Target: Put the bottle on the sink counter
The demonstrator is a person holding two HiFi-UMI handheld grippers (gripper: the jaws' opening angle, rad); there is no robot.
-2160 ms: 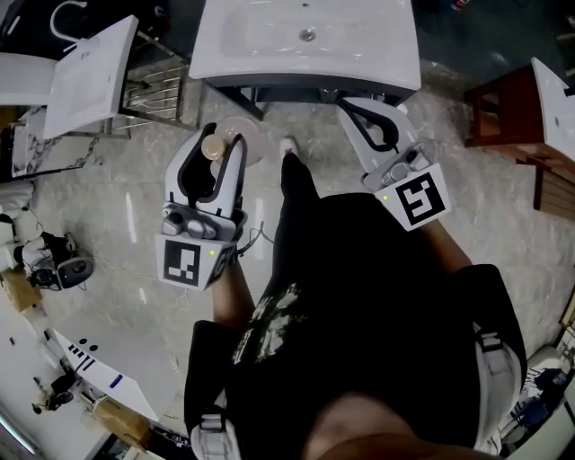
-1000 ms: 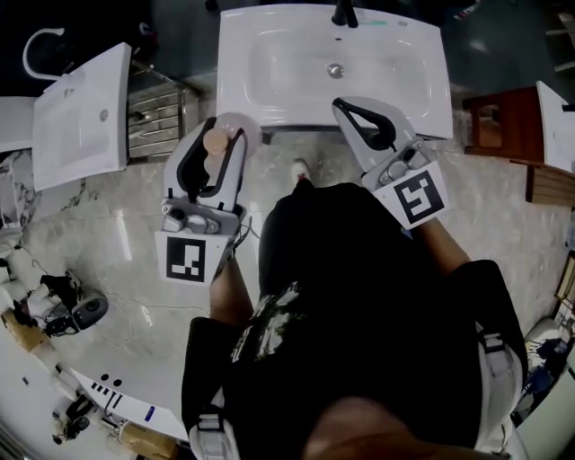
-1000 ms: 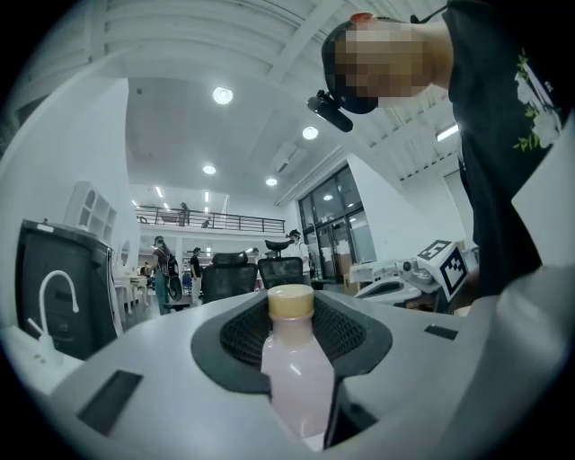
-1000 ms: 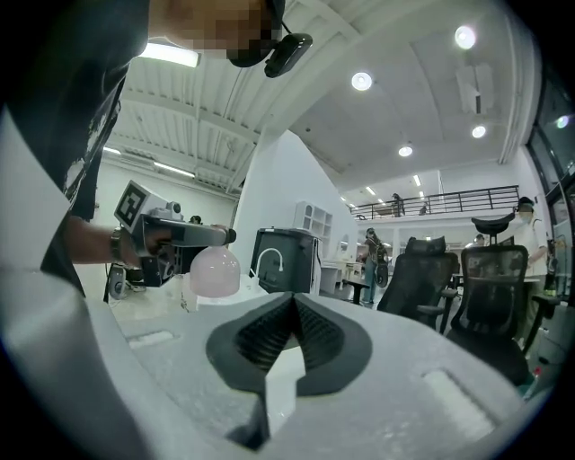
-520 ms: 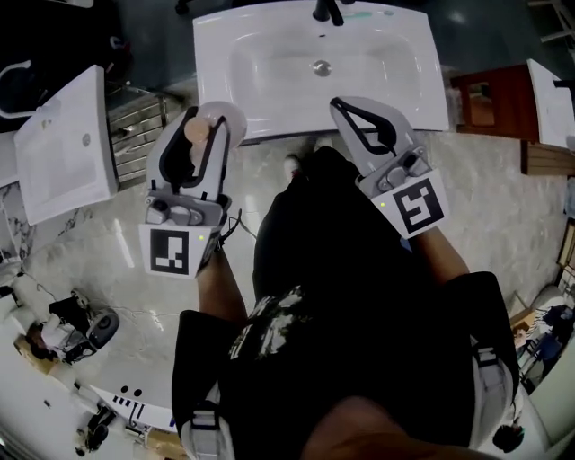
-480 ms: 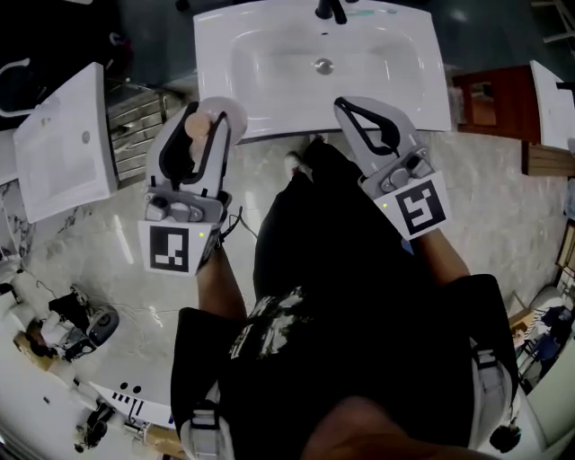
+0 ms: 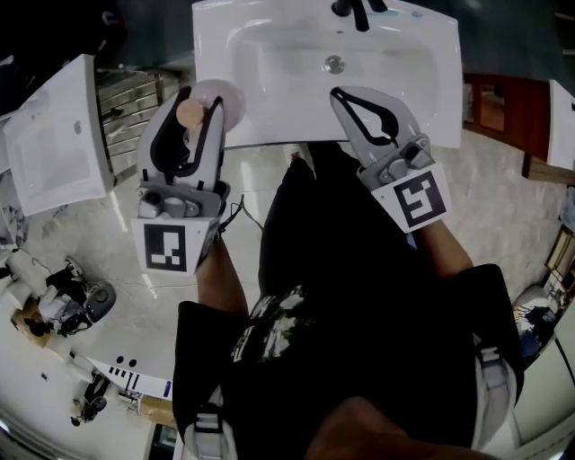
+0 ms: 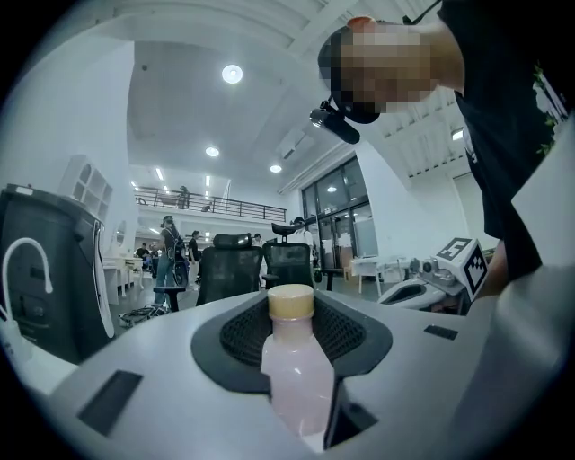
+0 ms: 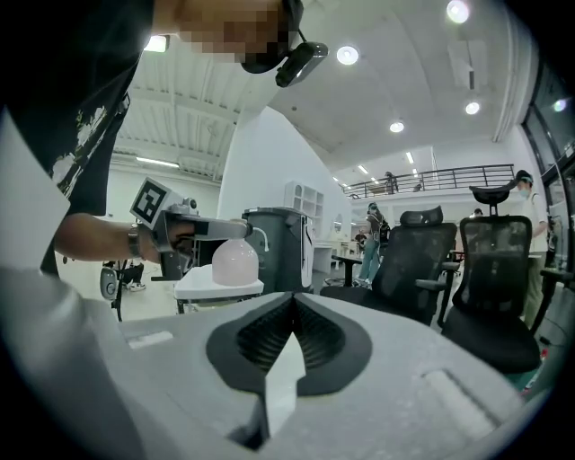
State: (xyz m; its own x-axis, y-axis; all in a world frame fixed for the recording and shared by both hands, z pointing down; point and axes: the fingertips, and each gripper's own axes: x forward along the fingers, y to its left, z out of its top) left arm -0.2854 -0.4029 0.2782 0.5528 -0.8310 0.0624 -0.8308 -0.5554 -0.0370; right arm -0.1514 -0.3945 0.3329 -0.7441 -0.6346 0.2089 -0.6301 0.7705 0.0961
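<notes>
A pale pink bottle (image 7: 214,97) with a beige cap stands upright between the jaws of my left gripper (image 7: 193,94), which is shut on it. In the head view the bottle overlaps the front left corner of the white sink counter (image 7: 431,108). The left gripper view shows the bottle (image 8: 295,377) filling the gap of the left gripper (image 8: 296,355). My right gripper (image 7: 346,92) is shut with nothing in it, over the counter's front edge; its jaws meet in the right gripper view (image 9: 292,310). There the bottle (image 9: 235,260) shows at the left.
The counter has a basin with a drain (image 7: 334,63) and a dark faucet (image 7: 359,11) at the back. A second white washbasin (image 7: 54,135) and a metal rack (image 7: 135,90) stand to the left, a wooden cabinet (image 7: 494,99) to the right. Office chairs (image 9: 485,269) stand ahead.
Both grippers have moved forward to the sink counter. The bottle, still in the left gripper, has gone from over the floor to over the counter's front left corner.
</notes>
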